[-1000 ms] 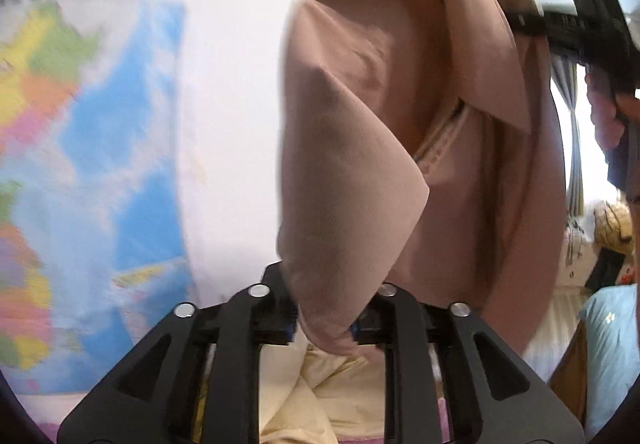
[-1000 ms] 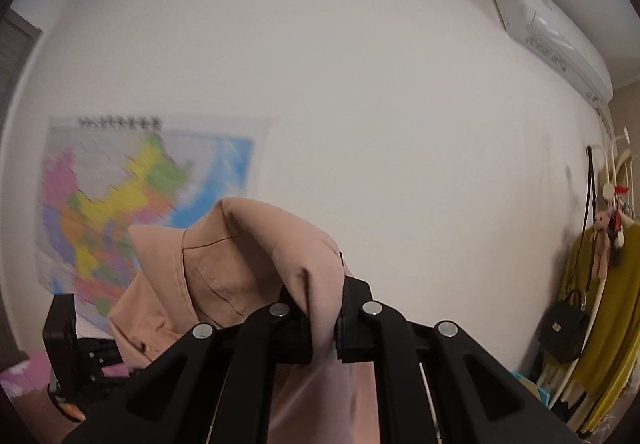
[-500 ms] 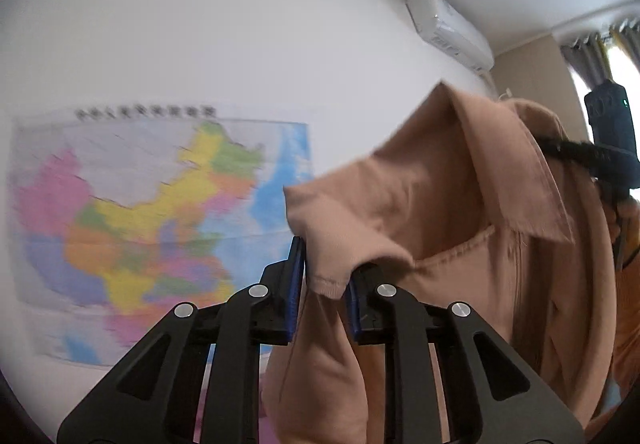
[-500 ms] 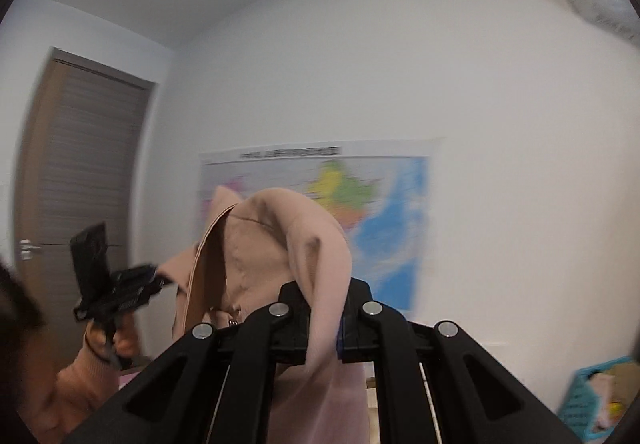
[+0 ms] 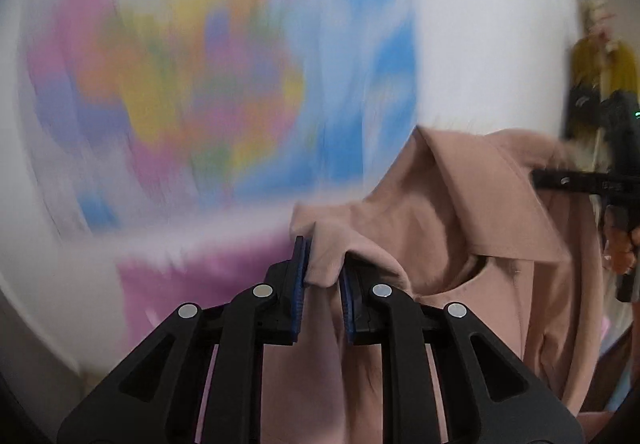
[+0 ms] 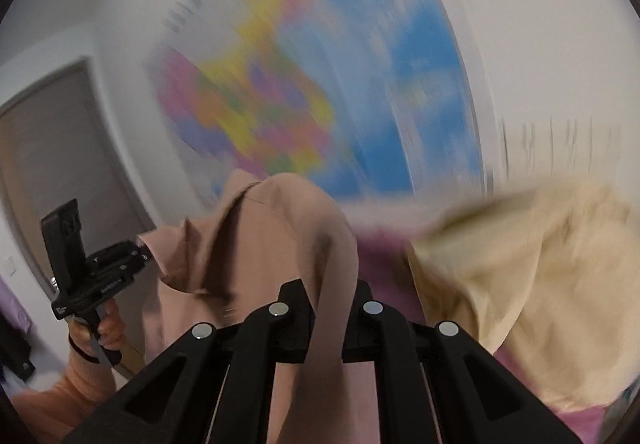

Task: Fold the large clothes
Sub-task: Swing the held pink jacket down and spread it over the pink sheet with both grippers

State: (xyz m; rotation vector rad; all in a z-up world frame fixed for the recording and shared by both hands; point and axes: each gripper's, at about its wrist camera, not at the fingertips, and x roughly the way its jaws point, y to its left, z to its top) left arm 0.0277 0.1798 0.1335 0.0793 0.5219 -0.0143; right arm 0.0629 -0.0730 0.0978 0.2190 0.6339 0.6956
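Note:
A large tan collared shirt point(image 5: 472, 211) hangs in the air between my two grippers. My left gripper point(image 5: 322, 276) is shut on a bunched shoulder edge of it. My right gripper point(image 6: 330, 300) is shut on the other shoulder of the shirt point(image 6: 276, 244), with cloth draped between and over its fingers. In the left wrist view the right gripper's body point(image 5: 600, 179) shows at the right edge. In the right wrist view the left gripper's body point(image 6: 92, 268) and the hand holding it show at the left. Both views are motion-blurred.
A coloured wall map point(image 5: 224, 83) hangs on the white wall, also in the right wrist view point(image 6: 320, 83). A pink surface point(image 5: 192, 276) lies below. A cream garment point(image 6: 532, 268) lies in a heap at right. A grey door point(image 6: 60, 163) stands at left. Yellow clothes point(image 5: 604, 75) hang far right.
Both grippers have swung downward with the shirt still held; the views now tilt toward the pink surface and the cream garment has come into the right wrist view.

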